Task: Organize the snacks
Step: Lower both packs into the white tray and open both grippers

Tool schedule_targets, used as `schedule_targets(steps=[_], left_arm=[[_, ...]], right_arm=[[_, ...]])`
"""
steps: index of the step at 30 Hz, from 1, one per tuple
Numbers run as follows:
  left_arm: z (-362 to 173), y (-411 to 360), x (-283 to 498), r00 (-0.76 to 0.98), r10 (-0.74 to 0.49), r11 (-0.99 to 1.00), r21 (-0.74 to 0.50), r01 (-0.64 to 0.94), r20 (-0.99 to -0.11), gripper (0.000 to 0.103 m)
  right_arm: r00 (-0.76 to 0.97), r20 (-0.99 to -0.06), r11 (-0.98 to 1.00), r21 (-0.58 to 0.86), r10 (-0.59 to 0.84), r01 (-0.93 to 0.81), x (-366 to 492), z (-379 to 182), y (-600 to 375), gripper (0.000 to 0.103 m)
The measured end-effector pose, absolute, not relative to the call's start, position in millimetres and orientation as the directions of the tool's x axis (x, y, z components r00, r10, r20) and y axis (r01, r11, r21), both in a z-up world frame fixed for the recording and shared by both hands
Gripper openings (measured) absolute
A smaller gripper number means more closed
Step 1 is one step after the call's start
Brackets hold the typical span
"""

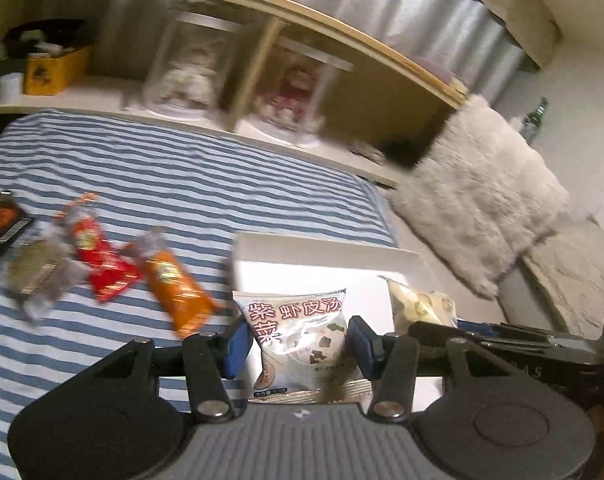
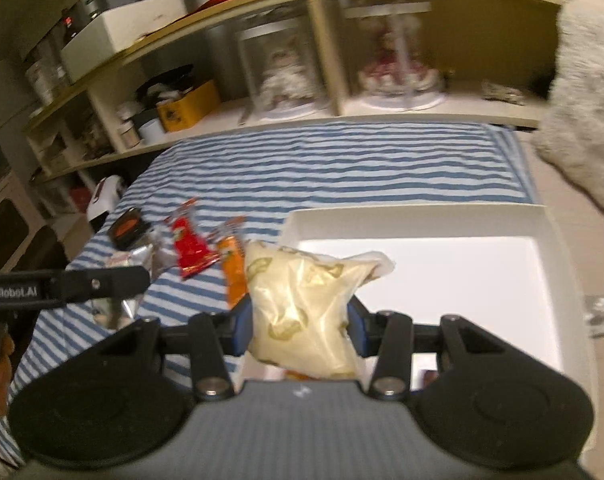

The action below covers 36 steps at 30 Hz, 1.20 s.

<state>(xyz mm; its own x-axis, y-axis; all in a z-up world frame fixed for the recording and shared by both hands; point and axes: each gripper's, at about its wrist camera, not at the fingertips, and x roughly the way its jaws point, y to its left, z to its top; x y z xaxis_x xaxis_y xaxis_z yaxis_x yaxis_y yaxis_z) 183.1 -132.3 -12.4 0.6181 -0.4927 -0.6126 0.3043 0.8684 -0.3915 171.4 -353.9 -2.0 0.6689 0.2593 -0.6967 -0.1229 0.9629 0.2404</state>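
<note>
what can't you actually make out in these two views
- Left wrist: labels on the red packet and orange packet on the striped cloth, smeared by motion blur.
- Left wrist: lower edge of the seaweed soup packet, hidden behind the left gripper.
- Right wrist: bottom of the pale yellow bag, hidden behind the right gripper.
- Right wrist: white box near edge, hidden likewise.

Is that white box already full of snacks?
No, the white box shows a bare white floor, while the right gripper holds a cream snack bag above its edge.
</note>
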Motion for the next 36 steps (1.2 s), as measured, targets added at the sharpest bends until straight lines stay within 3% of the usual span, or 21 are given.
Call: schedule_targets(steps=[16,23,36], left_arm=[[-75.2,-237.5,199.5,0.437,-0.602,0.799,-0.49,0.35,-0.669,0.053],[-105.9,-250.2,213.3,0.392,-0.592,0.806,-0.498,0.321,-0.704,0.053],[-127.3,-246.8,225.9,0.434,-0.492,0.868,-0.386,0.312,-0.755,0.053]], right_arm=[[0.655,-0.723,0.945,0.324,0.219,0.042,151.7,-42.0,-456.3,0.053],[0.615,-0.775,0.968,0.24,0.149,0.068,157.8,-71.4,-467.0,0.053],[0.548,-0.836,0.999,-0.041,-0.025,-0.018,179.9,-110.0,-433.8,0.053]])
